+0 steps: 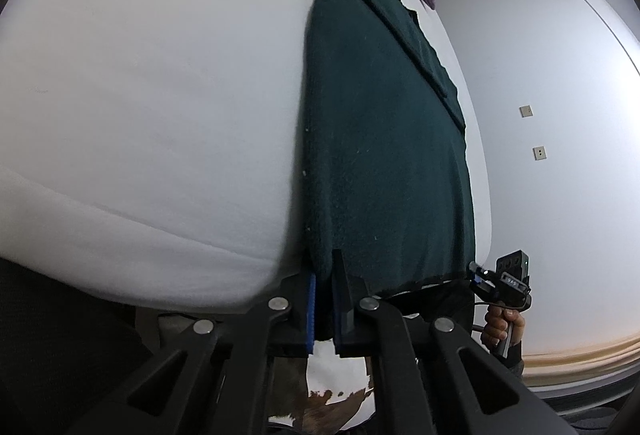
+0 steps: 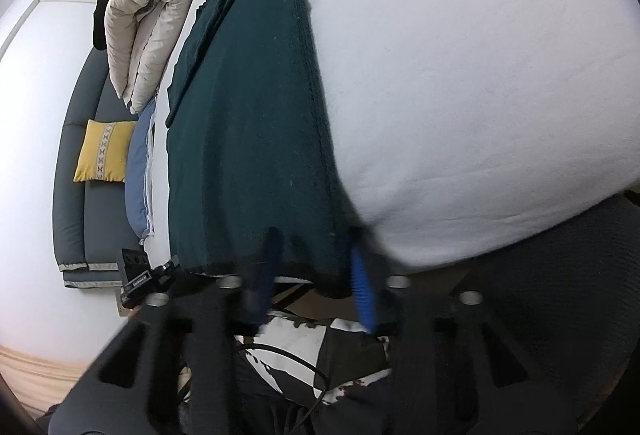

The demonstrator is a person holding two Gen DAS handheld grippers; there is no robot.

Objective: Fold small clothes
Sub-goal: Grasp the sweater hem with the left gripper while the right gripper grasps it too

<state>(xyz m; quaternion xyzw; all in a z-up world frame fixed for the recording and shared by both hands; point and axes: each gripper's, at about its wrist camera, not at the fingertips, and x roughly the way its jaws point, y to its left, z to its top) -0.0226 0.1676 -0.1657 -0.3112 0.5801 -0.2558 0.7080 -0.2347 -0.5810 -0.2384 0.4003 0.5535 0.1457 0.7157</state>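
Flanking green garment (image 2: 248,123): cream duvet (image 2: 144,35)

Left gripper (image 1: 323,299) angled downward at the near edge of the bed, jaws pinched together on the hem corner of the dark green garment (image 1: 380,155), blue pads nearly touching. Right gripper (image 2: 316,283) likewise tilted down at the same near edge, jaws partly apart and blurred, the garment's other hem corner between them, pad contact unclear. In the left wrist view, right hand (image 1: 504,323) wrapped round its gripper's handle
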